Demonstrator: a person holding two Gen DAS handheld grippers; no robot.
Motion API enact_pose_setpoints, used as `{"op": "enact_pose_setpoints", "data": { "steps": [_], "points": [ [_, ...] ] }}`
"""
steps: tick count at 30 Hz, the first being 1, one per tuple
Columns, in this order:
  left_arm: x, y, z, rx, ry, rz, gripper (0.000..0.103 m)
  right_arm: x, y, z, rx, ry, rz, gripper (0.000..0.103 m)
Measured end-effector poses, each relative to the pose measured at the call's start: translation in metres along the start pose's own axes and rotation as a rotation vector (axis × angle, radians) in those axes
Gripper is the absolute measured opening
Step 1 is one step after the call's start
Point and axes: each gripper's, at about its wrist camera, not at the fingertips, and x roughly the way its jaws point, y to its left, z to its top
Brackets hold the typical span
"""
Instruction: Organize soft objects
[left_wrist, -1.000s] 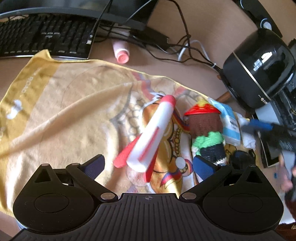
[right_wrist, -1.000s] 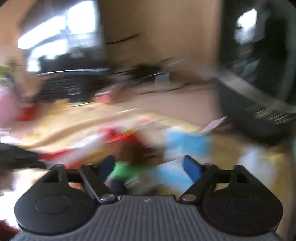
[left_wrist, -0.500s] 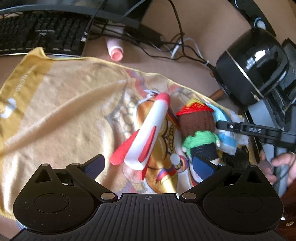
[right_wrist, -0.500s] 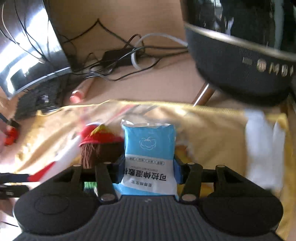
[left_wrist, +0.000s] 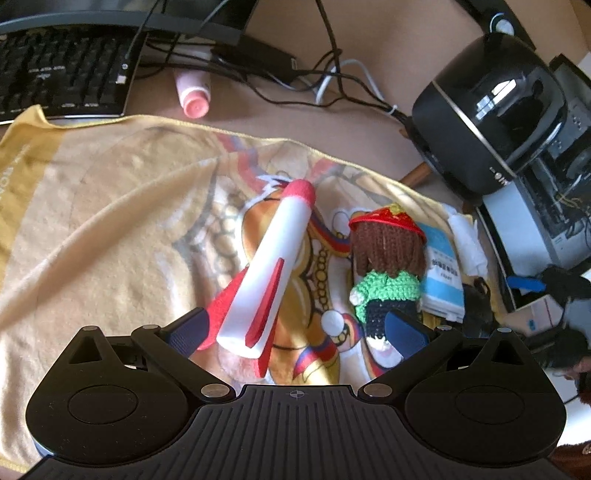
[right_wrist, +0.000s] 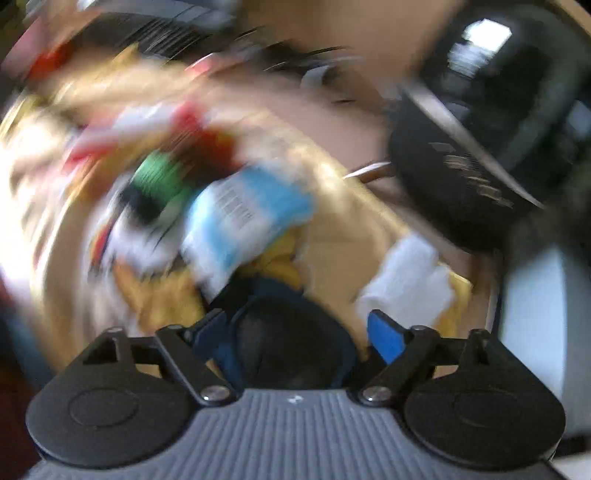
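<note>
A yellow printed towel (left_wrist: 110, 221) carries a white and red foam rocket (left_wrist: 280, 266), a knitted doll (left_wrist: 384, 266) with a red hat, a blue wipes packet (left_wrist: 443, 273) and a white tissue (left_wrist: 467, 240). My left gripper (left_wrist: 295, 326) hovers open over the rocket's tail, gripping nothing. The right wrist view is blurred by motion. My right gripper (right_wrist: 293, 325) has its jaws opening; a dark blue-black item (right_wrist: 291, 343) lies between them, and the pads do not press on it. The blue packet (right_wrist: 243, 214) lies free ahead beside the doll (right_wrist: 162, 181), with the tissue (right_wrist: 406, 280) to the right.
A black keyboard (left_wrist: 59, 70), a pink-capped bottle (left_wrist: 194, 96) and tangled cables (left_wrist: 325, 77) lie beyond the towel's far edge. A round black appliance (left_wrist: 491, 110) and a grey machine (left_wrist: 535, 221) stand at the right.
Half a second ago my right gripper was shut on the blue packet; now the packet lies on the towel, the jaws have spread and the view has rolled. The left gripper barely moved.
</note>
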Motion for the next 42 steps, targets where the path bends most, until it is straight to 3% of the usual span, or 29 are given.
{"op": "enact_pose_setpoints", "data": {
  "steps": [5, 7, 9, 11, 15, 17, 19, 21, 24, 27, 30, 33, 37, 39, 42],
  "points": [
    [-0.002, -0.009, 0.002, 0.012, -0.013, 0.018, 0.103, 0.027, 0.016, 0.002, -0.214, 0.027, 0.019, 0.087],
    [-0.007, -0.014, 0.001, 0.017, -0.030, 0.019, 0.103, 0.036, 0.006, 0.003, -0.191, 0.048, 0.060, 0.098],
    [-0.013, -0.020, -0.001, 0.031, -0.051, 0.014, 0.103, 0.045, -0.006, 0.004, -0.146, 0.062, 0.112, 0.099],
    [-0.018, -0.025, -0.002, 0.040, -0.063, 0.007, 0.103, 0.048, -0.018, 0.005, -0.050, 0.066, 0.184, 0.090],
    [-0.024, -0.033, -0.003, 0.071, -0.062, 0.024, 0.103, 0.043, -0.019, 0.013, 0.039, 0.006, 0.193, 0.069],
    [-0.024, -0.035, -0.003, 0.079, -0.056, 0.032, 0.103, 0.046, -0.016, 0.019, 0.071, 0.006, 0.195, 0.069],
    [-0.023, -0.038, -0.004, 0.099, -0.054, 0.039, 0.103, 0.048, -0.013, 0.021, 0.110, 0.022, 0.147, 0.079],
    [-0.021, -0.040, -0.005, 0.121, -0.054, 0.045, 0.103, 0.036, -0.010, 0.018, 0.180, 0.009, 0.102, 0.082],
    [-0.013, -0.044, -0.011, 0.131, -0.034, 0.047, 0.103, 0.008, -0.003, 0.009, 0.317, -0.068, 0.081, 0.095],
    [-0.006, -0.055, -0.017, 0.117, -0.030, 0.037, 0.103, -0.014, 0.011, -0.001, 0.468, -0.132, 0.051, 0.096],
    [-0.009, -0.070, -0.033, 0.093, -0.083, 0.067, 0.103, -0.033, 0.027, -0.018, 0.586, -0.184, 0.028, 0.102],
    [-0.018, -0.088, -0.054, 0.090, -0.184, 0.131, 0.103, -0.046, 0.036, -0.033, 0.639, -0.252, -0.012, 0.103],
    [-0.032, -0.118, -0.093, 0.149, -0.297, 0.229, 0.103, -0.058, 0.050, -0.061, 0.732, -0.334, -0.131, 0.103],
    [-0.037, -0.128, -0.120, 0.201, -0.376, 0.242, 0.103, -0.062, 0.059, -0.074, 0.768, -0.365, -0.185, 0.103],
    [-0.030, -0.139, -0.147, 0.255, -0.387, 0.325, 0.103, -0.065, 0.074, -0.091, 0.813, -0.391, -0.275, 0.103]
  ]
}}
